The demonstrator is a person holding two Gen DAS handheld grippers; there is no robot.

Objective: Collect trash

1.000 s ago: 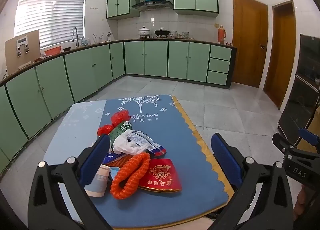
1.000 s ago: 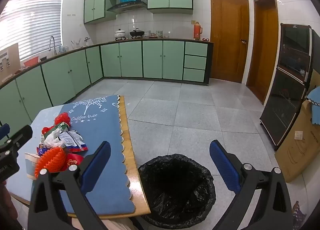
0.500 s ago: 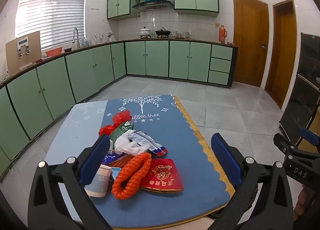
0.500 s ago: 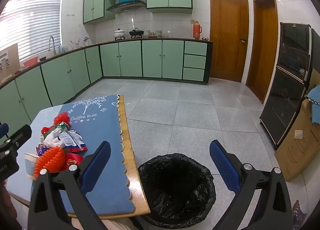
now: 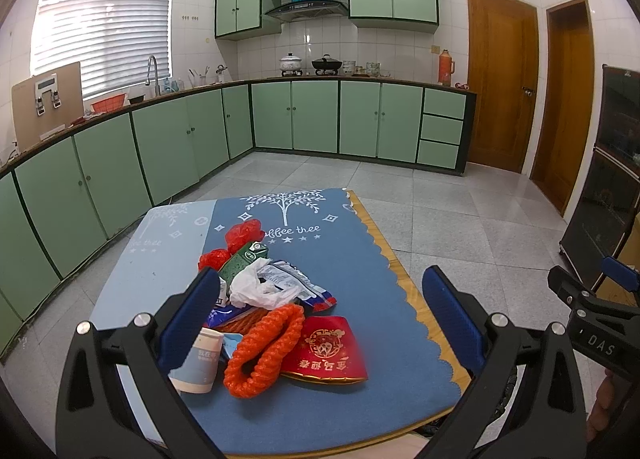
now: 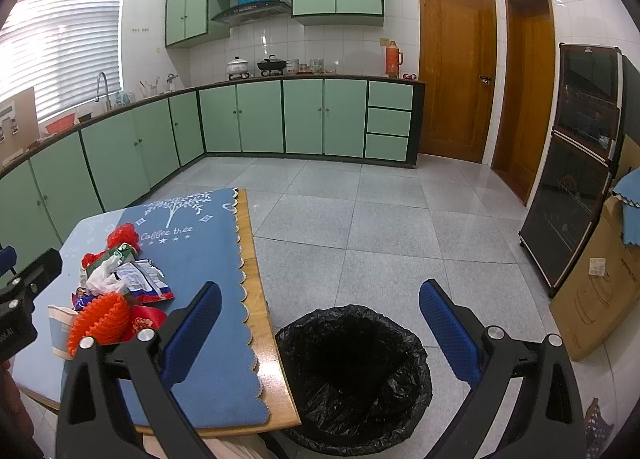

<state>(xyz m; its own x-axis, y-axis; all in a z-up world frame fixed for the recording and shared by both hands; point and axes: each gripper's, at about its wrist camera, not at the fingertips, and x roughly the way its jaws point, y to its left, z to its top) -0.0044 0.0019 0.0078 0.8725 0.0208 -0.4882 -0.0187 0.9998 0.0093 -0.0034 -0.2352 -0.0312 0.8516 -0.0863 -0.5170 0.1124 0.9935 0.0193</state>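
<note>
Little has changed in the last second: the left gripper (image 5: pixel 320 311) has only crept toward the trash (image 5: pixel 276 311) heaped on the table (image 5: pixel 400 339), so nothing is collected yet. Both tools gape wide and empty, left above the near pile, right gripper (image 6: pixel 320 323) over the bin (image 6: pixel 356 375) beside the table.

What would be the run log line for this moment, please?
left gripper: open, empty, facing trash pile | right gripper: open, empty, above bin | trash: all on table
</note>
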